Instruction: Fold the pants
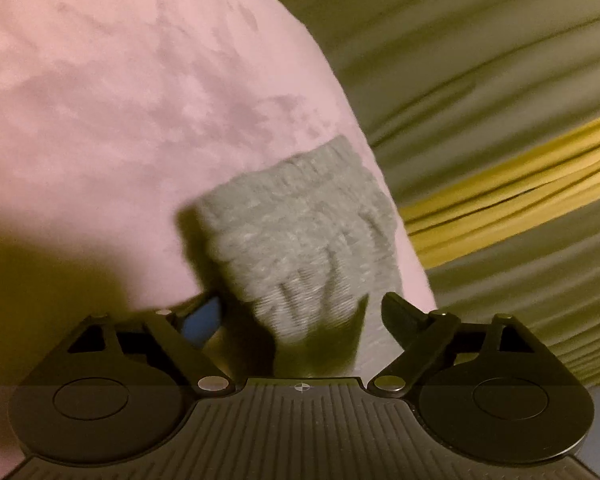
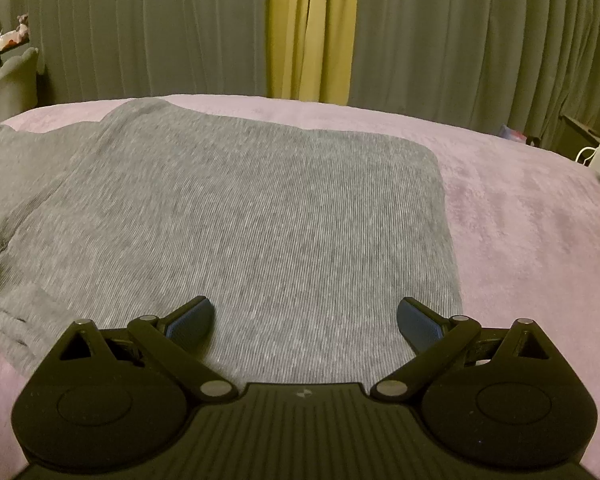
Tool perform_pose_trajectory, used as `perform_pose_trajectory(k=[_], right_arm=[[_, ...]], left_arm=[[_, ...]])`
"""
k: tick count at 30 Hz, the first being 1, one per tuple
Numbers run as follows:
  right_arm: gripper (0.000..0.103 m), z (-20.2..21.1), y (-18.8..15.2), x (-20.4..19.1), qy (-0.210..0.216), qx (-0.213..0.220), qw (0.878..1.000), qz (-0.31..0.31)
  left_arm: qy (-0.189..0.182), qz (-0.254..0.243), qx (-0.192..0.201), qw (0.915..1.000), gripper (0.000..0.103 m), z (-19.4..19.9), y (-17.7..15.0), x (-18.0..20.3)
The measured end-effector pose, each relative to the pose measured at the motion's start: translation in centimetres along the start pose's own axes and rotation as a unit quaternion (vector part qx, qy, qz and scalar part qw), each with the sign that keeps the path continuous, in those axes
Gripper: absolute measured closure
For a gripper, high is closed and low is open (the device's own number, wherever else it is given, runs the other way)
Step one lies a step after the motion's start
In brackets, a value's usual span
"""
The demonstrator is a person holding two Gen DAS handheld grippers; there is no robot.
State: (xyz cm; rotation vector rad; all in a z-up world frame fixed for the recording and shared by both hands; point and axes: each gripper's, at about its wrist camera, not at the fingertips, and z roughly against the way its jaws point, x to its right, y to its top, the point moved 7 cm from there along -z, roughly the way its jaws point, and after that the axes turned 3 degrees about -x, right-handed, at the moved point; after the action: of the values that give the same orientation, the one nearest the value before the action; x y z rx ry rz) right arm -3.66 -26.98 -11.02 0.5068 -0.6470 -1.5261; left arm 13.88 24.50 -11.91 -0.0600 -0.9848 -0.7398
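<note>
Lying flat on the pink bed (image 2: pixel 520 216), the grey pants (image 2: pixel 236 208) spread beneath the right tool (image 2: pixel 305 320), whose jaws stand wide apart and empty. The left tool (image 1: pixel 300 316) gapes too, a ribbed grey cuff (image 1: pixel 300 232) between its fingers, unpinched.

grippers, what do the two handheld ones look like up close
Both are matte black. The left gripper and right gripper each have two round discs, a ribbed centre plate, silver pivot pins and angled link arms ending in fingers with blue pads.
</note>
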Motion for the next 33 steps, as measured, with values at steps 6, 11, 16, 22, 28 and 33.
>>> perform_pose_trajectory(k=[6,11,16,22,28,33], right_arm=[[0.004,0.0,0.0,-0.2,-0.002,0.000,1.000,-0.001],[0.004,-0.1,0.1,-0.2,-0.004,0.001,1.000,-0.002],[0.004,-0.1,0.1,-0.2,-0.004,0.001,1.000,-0.001],[0.004,-0.1,0.1,-0.2,-0.004,0.001,1.000,-0.001],[0.004,-0.1,0.1,-0.2,-0.004,0.001,1.000,-0.002],[0.004,-0.1,-0.1,-0.3,-0.006,0.009,1.000,-0.006]], left_arm=[[0.023,-0.013,-0.001,0.9996,0.000,-2.7,0.2,1.4],[0.043,-0.006,-0.026,0.9987,0.000,-3.1,0.6,1.6],[0.072,-0.028,-0.018,0.9969,0.049,-1.9,0.9,1.1],[0.074,-0.056,0.010,0.9956,0.050,-0.9,0.6,1.9],[0.089,-0.008,0.015,0.9959,0.050,-1.7,0.9,1.2],[0.079,-0.073,0.040,0.9934,0.061,0.4,0.8,3.6]])
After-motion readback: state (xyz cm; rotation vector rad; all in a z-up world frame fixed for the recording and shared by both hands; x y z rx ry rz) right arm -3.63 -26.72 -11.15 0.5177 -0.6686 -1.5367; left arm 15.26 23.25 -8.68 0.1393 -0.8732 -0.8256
